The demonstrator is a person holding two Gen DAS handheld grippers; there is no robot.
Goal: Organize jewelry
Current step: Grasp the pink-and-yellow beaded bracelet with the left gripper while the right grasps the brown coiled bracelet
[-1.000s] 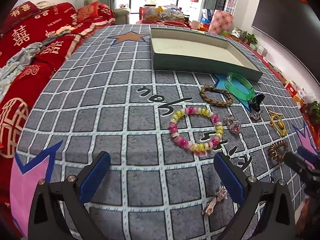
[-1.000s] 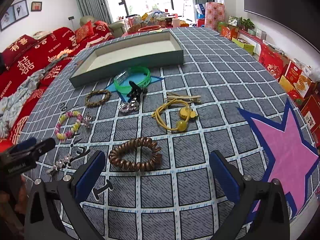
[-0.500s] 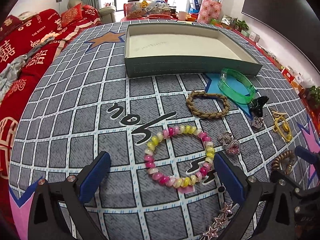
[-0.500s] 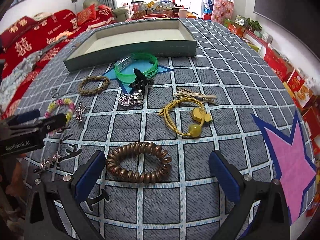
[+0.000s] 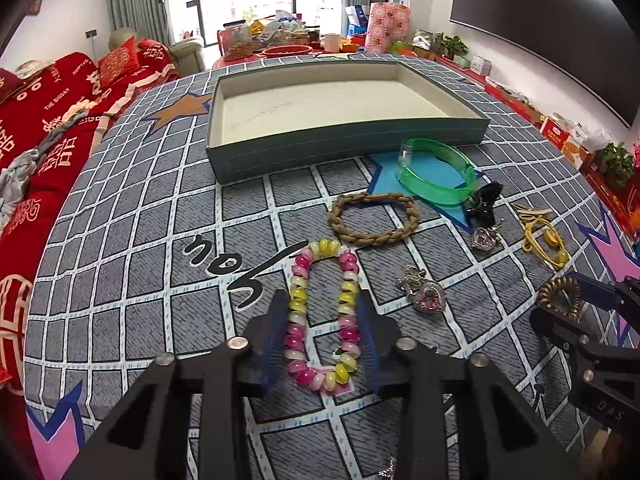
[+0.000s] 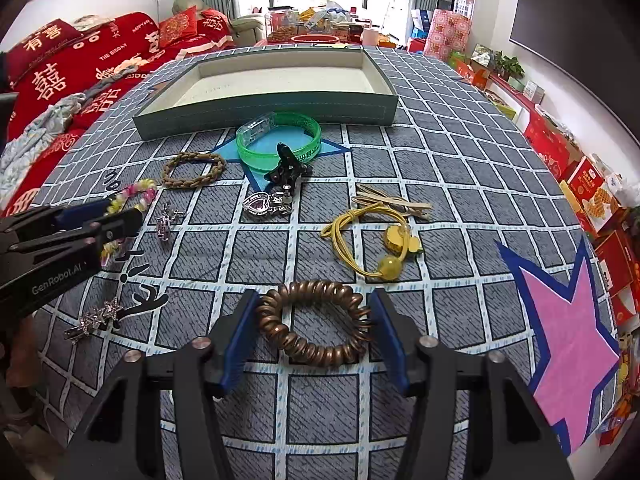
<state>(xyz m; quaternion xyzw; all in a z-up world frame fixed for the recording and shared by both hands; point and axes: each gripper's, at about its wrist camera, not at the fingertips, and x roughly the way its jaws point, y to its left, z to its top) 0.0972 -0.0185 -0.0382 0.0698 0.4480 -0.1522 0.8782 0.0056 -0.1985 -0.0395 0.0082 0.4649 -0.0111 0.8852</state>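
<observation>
A pink and yellow bead bracelet [image 5: 320, 312] lies on the checked cloth. My left gripper [image 5: 323, 334] is shut on it, its pads pressing the loop into a narrow oval. A brown spiral hair tie [image 6: 314, 326] lies between the pads of my right gripper [image 6: 312, 334], which touch both its sides. An empty teal box [image 5: 340, 116] with a cream floor stands behind the jewelry; it also shows in the right wrist view [image 6: 272, 80].
On the cloth lie a braided brown bracelet [image 5: 374, 218], a green bangle [image 5: 436, 172], a black clip [image 6: 286, 168], heart pendants [image 6: 260, 204], a yellow hair tie [image 6: 372, 240], a star clip [image 6: 94, 320]. A red sofa [image 5: 36, 128] is left, boxes right.
Both grippers moved forward and closed. The left one closed on the bead bracelet and squeezed it narrow. The right one closed around the brown spiral hair tie.
</observation>
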